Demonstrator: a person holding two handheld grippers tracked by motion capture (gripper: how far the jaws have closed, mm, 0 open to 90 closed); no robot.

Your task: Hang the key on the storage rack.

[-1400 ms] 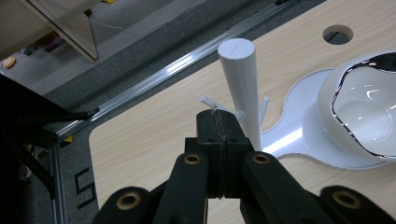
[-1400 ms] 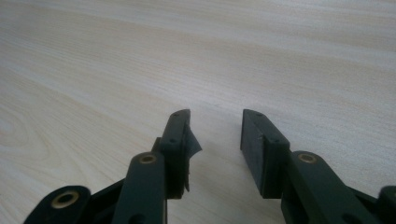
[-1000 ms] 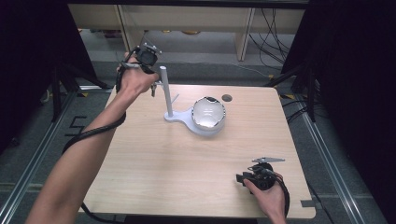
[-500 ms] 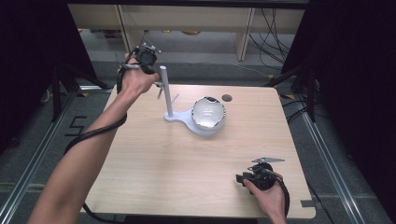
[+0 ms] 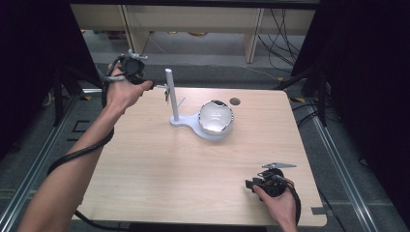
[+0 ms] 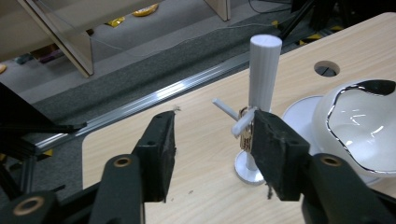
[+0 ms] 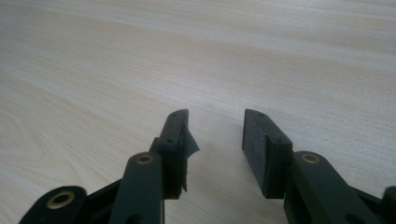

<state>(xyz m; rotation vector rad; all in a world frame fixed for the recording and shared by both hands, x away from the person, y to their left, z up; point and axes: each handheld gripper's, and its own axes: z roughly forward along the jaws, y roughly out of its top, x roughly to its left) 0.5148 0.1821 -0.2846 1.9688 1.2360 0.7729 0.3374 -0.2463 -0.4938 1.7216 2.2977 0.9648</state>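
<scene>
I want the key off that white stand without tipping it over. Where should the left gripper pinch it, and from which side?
Pinch the key on its flat blade, below the thin peg it hangs from. Come in level from the table's left edge, where the left gripper sits open beside the post. The key dangles upright, so its flat faces likely suit the jaws; then slide it outward along the peg.
</scene>
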